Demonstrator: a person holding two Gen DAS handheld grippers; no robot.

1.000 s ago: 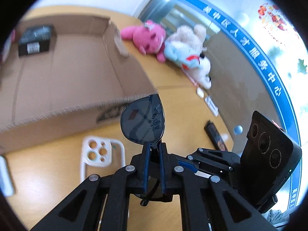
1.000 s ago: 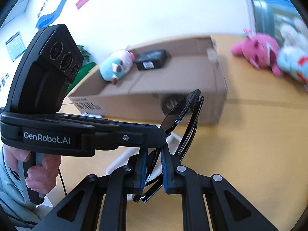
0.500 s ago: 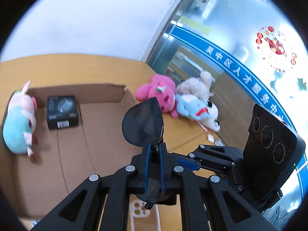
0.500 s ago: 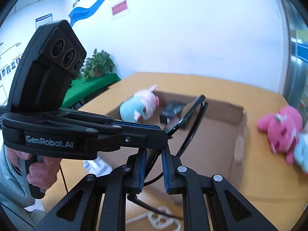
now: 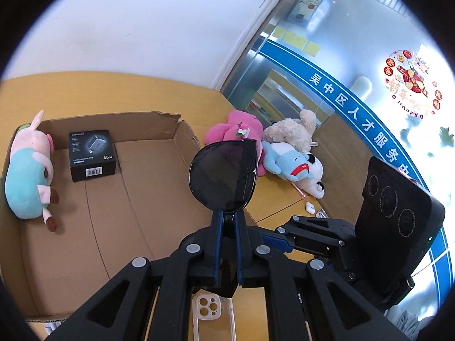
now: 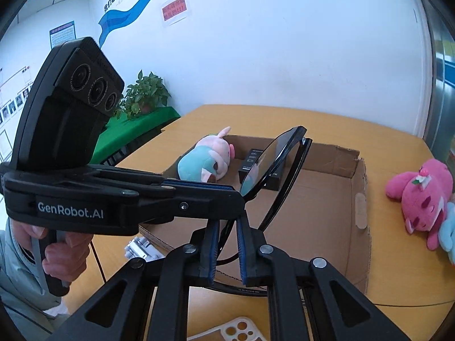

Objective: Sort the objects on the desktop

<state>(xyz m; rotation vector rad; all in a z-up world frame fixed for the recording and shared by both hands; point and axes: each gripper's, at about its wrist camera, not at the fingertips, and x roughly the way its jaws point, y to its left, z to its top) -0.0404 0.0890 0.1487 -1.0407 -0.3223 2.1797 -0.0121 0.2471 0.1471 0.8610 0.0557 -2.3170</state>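
Observation:
Black sunglasses (image 5: 224, 176) are held up in the air over the near edge of an open cardboard box (image 5: 136, 187). My left gripper (image 5: 227, 221) is shut on them at the bridge below one dark lens. My right gripper (image 6: 227, 236) is shut on the same sunglasses (image 6: 273, 167) from the other side. The box (image 6: 327, 207) holds a teal and pink plush pig (image 5: 28, 170) and a small black carton (image 5: 91, 155).
A white phone case (image 5: 212, 312) lies on the wooden table below the grippers. Pink (image 5: 236, 130), beige (image 5: 293, 130) and blue-white (image 5: 293, 164) plush toys lie right of the box, with white earbuds (image 5: 310, 207) nearby. A potted plant (image 6: 145, 93) stands beyond the table.
Both grippers have risen with the sunglasses and tilted up; the view went from the box's outer wall to looking down into the box. The grips have stayed shut.

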